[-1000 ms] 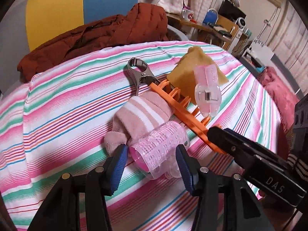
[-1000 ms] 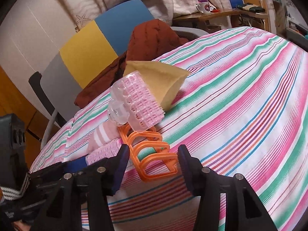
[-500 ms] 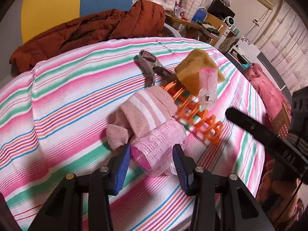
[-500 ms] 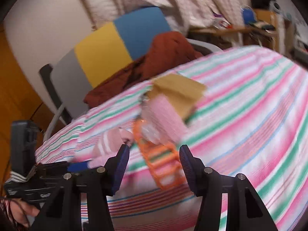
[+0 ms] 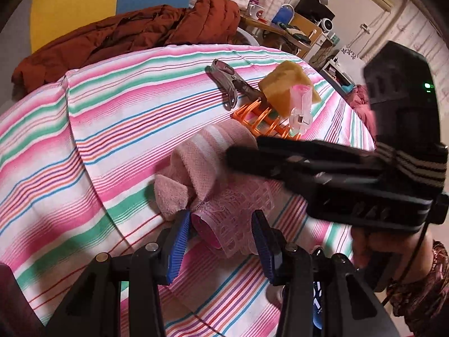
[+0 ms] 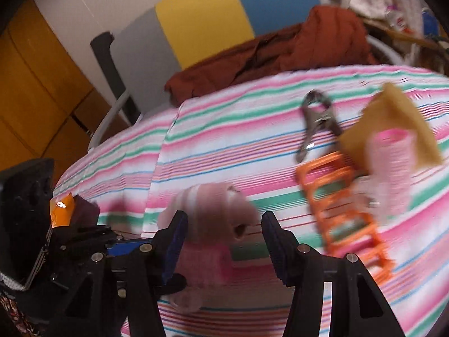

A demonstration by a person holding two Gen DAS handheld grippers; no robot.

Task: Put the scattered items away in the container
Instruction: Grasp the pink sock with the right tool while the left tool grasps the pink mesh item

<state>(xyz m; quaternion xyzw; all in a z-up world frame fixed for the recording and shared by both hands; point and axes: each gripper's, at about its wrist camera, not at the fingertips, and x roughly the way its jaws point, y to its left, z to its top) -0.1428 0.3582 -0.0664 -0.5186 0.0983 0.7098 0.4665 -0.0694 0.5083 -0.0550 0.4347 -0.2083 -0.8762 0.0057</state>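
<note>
left gripper [image 5: 219, 236] has its blue pads on either side of a pink hair roller [image 5: 235, 219]; jaws partly closed, the left pad looks to touch the roller's end, the right pad's contact is unclear, so cannot tell if it is really gripped. roller lies on the striped tablecloth [image 5: 126, 118] near the table's near edge, touching the pink sock [image 5: 207, 157] just behind it.

right gripper [image 6: 224, 238] is open, nothing held, its jaws framing the sock [image 6: 213, 205] in a blurred view.

handling guess: roller is a light hollow plastic mesh tube, a bit springy, velcro-like surface so it should not slip but may snag the sock and drag it along. best to pinch across the tube's middle, gently, since it can squash. sock is soft and limp, grab the bunched middle.

further toward the far right edge: orange plastic rack [image 5: 263, 120], stiff and light, take it by a bar; metal clip [image 5: 227, 84], small and slick; yellow sponge [image 5: 286, 84] with a second roller [image 5: 301, 104] leaning on it. brown jacket [image 5: 134, 33] lies past the far edge. no container in view in either camera.
</note>
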